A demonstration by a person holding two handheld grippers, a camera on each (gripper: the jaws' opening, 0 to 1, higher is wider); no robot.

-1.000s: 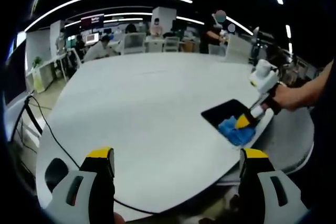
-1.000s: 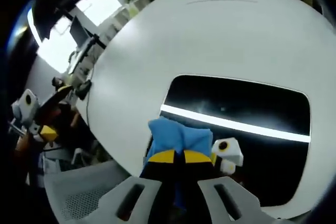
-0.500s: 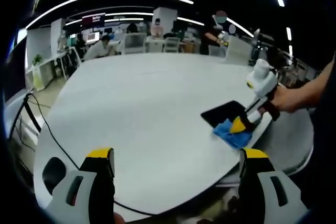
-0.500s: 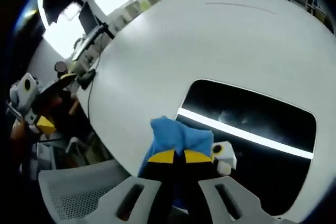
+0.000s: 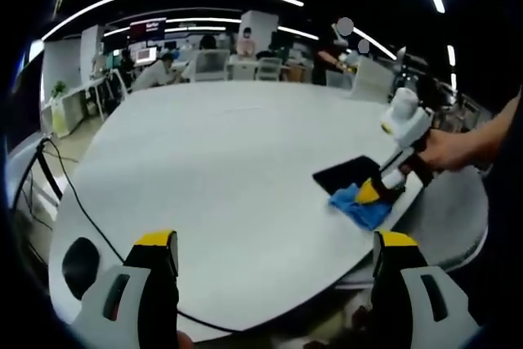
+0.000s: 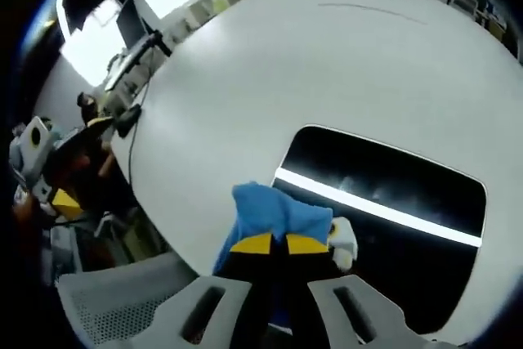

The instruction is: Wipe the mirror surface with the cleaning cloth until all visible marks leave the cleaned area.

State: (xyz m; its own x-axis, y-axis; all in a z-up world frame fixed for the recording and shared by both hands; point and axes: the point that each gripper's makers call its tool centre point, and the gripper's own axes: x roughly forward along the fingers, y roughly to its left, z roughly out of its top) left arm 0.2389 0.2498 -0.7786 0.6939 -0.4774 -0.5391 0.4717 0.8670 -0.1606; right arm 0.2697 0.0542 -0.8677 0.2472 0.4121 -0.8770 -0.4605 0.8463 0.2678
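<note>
So the right gripper point(image 6: 271, 244) is the one doing the work here, its jaws pinching the blue cloth point(image 6: 278, 212) tight. The cloth is bunching up just past the jaw tips, sitting on the near corner of the mirror point(image 6: 392, 226) and spilling a bit onto the white desk point(image 6: 245, 96). The key thing: nearly all the mirror is lying ahead of the jaws and off to their right, with its long side running away in that direction, so I'd guess the next stroke has to go forward-right along that length. A bright ceiling-light reflection is crossing the glass; I can't really pick out marks.

The left gripper point(image 5: 274, 251) is hanging well back with its jaws spread wide, holding nothing, and the mirror point(image 5: 347, 173) is sitting far ahead-right of it.
</note>
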